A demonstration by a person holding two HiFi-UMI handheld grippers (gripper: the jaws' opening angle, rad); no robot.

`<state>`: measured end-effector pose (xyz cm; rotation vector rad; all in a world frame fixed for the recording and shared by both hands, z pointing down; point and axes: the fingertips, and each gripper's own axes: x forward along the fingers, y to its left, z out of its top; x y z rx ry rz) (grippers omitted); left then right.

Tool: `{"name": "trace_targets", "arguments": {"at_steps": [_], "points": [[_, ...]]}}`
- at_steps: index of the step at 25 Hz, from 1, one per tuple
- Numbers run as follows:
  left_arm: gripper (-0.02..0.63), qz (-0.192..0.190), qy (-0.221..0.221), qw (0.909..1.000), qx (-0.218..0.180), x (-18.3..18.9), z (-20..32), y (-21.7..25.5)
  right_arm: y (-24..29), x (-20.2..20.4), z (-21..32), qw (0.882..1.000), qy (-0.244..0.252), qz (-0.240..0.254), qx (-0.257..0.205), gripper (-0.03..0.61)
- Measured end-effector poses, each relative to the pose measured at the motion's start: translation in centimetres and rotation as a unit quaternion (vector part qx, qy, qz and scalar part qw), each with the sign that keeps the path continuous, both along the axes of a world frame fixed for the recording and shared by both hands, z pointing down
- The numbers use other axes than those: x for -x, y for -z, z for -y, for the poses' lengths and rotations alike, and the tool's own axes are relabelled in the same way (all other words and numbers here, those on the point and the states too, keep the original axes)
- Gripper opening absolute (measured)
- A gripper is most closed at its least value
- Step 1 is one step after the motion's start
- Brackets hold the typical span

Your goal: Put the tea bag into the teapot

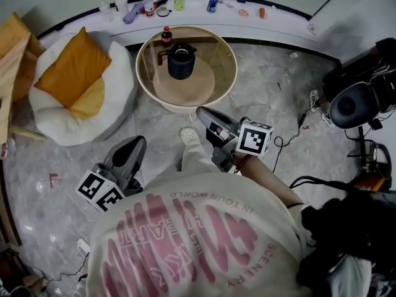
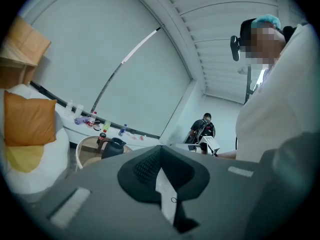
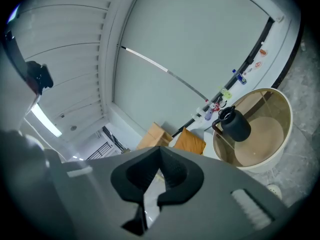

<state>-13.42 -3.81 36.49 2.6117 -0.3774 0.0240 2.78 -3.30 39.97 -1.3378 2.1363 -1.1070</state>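
Plainly left claw (image 1: 140,141) and right claw (image 1: 200,111) sit closed; upright teapot (image 1: 181,61) points its handle picture-left.

On the person's shirt (image 1: 204,252) I read "IN YOUR WORLD" and "SCENERY" in small grey letters, upside down in the head view. I couldn't make out its big pink lettering. The bottles' (image 1: 179,0) labels were too small.

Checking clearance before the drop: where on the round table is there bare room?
The table is bare right of the teapot and on its near side, out to the rim. It is crowded at back left, where the bottle stands by the teapot.
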Motion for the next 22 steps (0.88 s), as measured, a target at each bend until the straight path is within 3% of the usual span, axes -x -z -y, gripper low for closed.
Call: {"name": "trace_targets", "arguments": {"at_steps": [5, 10, 22], "points": [[0.009, 0.000, -0.006, 0.9999, 0.009, 0.7, -0.7, -0.7, 0.4, 0.4, -0.7, 0.999, 0.001, 0.030, -0.012, 0.002], [0.009, -0.005, -0.012, 0.9999, 0.006, 0.6, -0.8, -0.7, -0.3, 0.3, -1.1, 1.000, -0.003, 0.000, -0.001, 0.002], [0.009, -0.008, -0.011, 0.9999, -0.001, 0.3, -0.2, -0.7, -0.8, -0.3, -0.5, 1.000, -0.016, -0.018, 0.002, 0.002]]}}
